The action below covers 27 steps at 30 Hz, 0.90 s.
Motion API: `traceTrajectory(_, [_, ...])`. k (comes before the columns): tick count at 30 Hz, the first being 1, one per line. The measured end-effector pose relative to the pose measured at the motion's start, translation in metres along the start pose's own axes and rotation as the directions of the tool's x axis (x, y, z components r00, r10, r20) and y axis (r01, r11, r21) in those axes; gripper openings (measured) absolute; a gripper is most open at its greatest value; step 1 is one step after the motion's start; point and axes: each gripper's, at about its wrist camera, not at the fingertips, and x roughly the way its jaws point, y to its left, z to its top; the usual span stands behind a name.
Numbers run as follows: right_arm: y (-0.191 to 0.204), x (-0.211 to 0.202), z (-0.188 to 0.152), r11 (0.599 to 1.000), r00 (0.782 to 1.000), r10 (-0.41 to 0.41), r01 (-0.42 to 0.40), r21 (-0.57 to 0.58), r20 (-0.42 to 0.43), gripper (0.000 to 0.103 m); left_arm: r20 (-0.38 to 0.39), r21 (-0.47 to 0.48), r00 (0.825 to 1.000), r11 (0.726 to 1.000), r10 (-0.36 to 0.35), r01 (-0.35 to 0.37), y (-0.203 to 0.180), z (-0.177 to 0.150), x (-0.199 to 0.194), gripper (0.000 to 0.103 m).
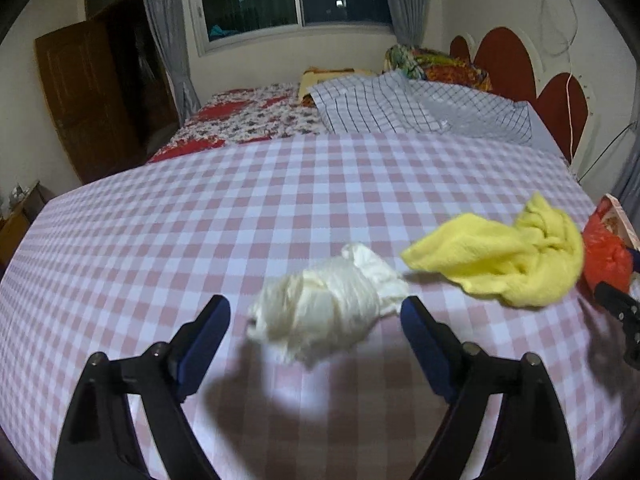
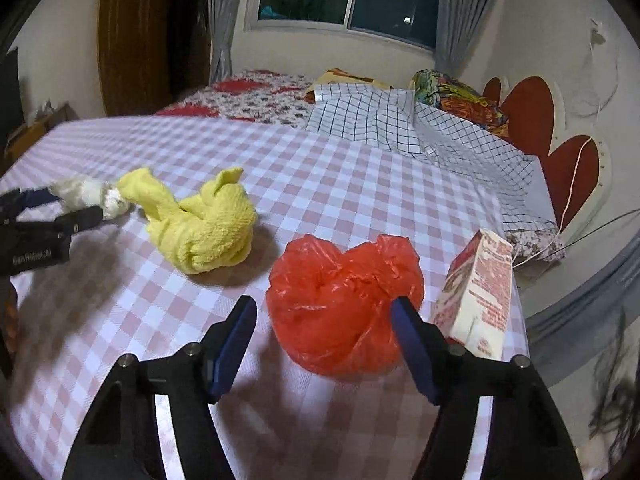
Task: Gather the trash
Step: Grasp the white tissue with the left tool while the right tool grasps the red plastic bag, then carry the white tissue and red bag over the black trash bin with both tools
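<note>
A crumpled white wad [image 1: 324,304] lies on the checked tablecloth [image 1: 240,208], framed by the spread left gripper [image 1: 316,312] without contact. Beside a yellow cloth [image 2: 200,228], a red plastic bag [image 2: 344,304] is straddled by the spread right gripper [image 2: 324,312]; a carton [image 2: 476,292] stands just beside it.

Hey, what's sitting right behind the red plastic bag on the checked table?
Behind the red plastic bag there is only bare pink checked tablecloth, then a grid-patterned sheet on the bed. A carton stands beside it. Whatever is inside or under the bag is hidden.
</note>
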Motion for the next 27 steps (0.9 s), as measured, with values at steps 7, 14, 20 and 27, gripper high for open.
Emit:
traceTrajectory(7, [0.000,0.012,-0.002,1.000,1.000,0.010,-0.010,-0.009,-0.025,0.046,-0.057,0.000,0.995,0.997,-0.076,0.076,0.000,0.005,0.011,0.041])
traceTrajectory(14, [0.001,-0.018,-0.011,0.998,0.997,0.064,-0.064,0.011,0.053,0.032,0.039,0.000,0.994,0.995,-0.101,0.101,-0.003,-0.012,-0.029,0.039])
traceTrajectory(20, [-0.003,-0.059,-0.031,0.990,0.985,0.120,-0.128,0.052,0.124,0.031,0.116,0.029,0.988,0.995,-0.099,0.096,-0.013,-0.042,-0.075,0.039])
traceTrajectory(27, [-0.012,-0.103,-0.077,0.982,0.975,0.143,-0.161,0.099,0.172,0.031,0.182,0.049,0.976,0.993,-0.117,0.110,-0.030,-0.080,-0.123,0.039])
